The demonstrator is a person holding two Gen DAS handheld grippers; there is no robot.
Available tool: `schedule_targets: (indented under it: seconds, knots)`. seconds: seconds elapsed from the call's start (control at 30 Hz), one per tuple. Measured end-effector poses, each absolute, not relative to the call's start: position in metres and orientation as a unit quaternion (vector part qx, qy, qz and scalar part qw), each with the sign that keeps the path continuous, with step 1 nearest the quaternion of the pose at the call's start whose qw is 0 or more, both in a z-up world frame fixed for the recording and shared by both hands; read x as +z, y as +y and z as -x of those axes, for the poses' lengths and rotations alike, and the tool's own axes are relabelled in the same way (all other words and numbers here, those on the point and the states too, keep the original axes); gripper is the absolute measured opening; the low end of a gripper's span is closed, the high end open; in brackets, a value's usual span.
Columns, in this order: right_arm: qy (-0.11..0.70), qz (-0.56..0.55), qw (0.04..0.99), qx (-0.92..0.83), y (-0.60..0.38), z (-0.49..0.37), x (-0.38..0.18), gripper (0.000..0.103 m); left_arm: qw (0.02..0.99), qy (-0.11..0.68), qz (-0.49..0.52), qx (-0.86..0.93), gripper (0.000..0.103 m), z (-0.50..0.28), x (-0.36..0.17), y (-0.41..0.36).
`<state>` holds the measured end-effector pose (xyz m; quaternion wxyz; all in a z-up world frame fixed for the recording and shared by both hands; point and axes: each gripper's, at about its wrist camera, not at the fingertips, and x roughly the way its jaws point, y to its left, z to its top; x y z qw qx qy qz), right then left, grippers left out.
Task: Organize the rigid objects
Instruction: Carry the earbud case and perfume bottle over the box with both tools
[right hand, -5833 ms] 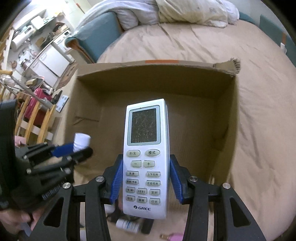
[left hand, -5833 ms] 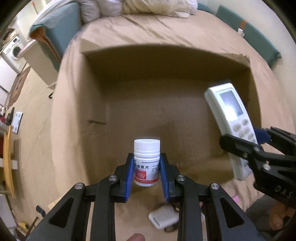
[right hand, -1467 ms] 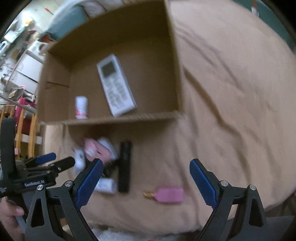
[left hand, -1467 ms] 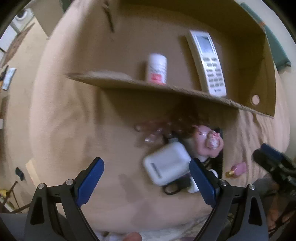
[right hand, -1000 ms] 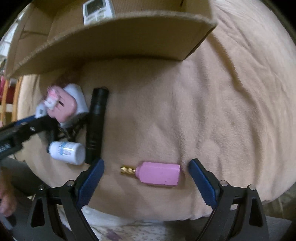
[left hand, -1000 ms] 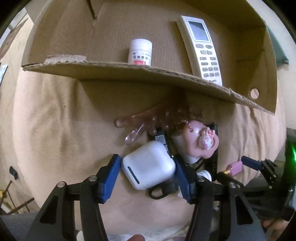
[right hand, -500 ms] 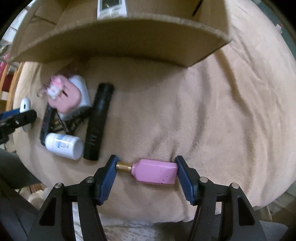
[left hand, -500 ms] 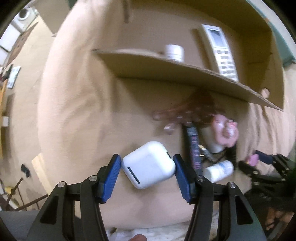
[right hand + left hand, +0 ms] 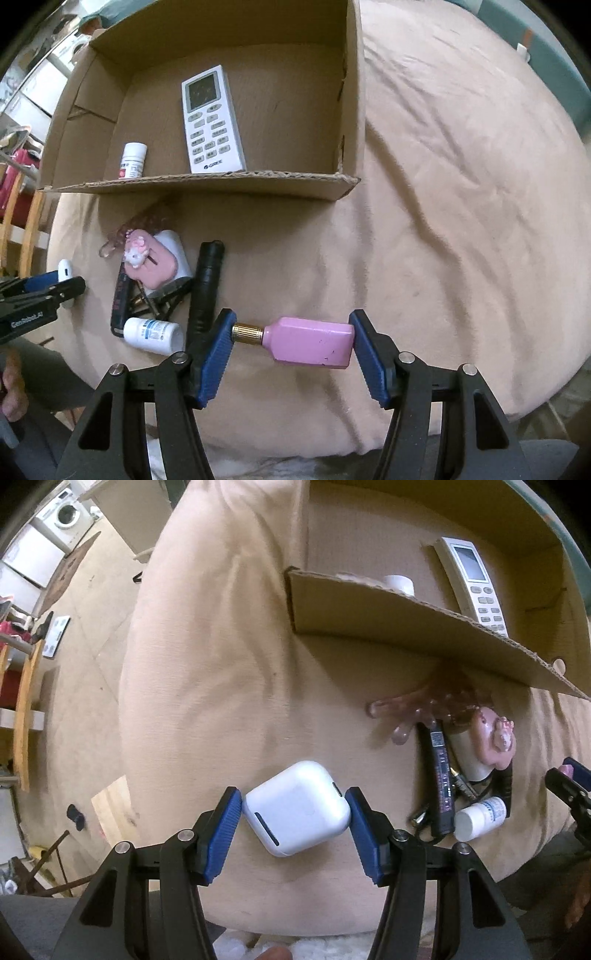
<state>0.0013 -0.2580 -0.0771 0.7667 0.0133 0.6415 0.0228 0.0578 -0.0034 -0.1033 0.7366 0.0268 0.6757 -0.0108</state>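
My left gripper [image 9: 293, 821] is shut on a white earbud case [image 9: 297, 812] and holds it above the beige bedspread, left of the pile. My right gripper [image 9: 291, 341] is shut on a pink bottle with a gold cap [image 9: 310, 341], held lengthwise, lifted off the bed. The cardboard box [image 9: 207, 184] lies ahead; inside it are a white remote [image 9: 212, 122] and a white pill bottle [image 9: 133, 160]. The left gripper also shows in the right wrist view [image 9: 55, 284].
A pile remains on the bed in front of the box: a pink Hello Kitty item [image 9: 147, 264], a black cylinder [image 9: 205, 288], a white bottle lying down [image 9: 153, 334], a black stick [image 9: 439, 771] and a clear pink comb [image 9: 406, 709]. The bed edge is near me.
Both grippers have closed on their objects and lifted them. The left one carried the earbud case left, away from the pile. The right one rose with the pink bottle.
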Motion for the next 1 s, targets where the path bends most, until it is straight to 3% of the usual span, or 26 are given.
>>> schedule_targets:
  seconds: [0.43,1.0]
  knots:
    - [0.593,-0.017,0.8,0.086,-0.251,-0.006,-0.033,0.066,0.766,0.64,-0.057,-0.02,0.055,-0.042,-0.077,-0.032]
    - [0.476,-0.047,0.868,0.134,-0.228,-0.06,0.043,0.066,0.848,0.526,-0.043,-0.046,0.055,-0.077,0.043,-0.044]
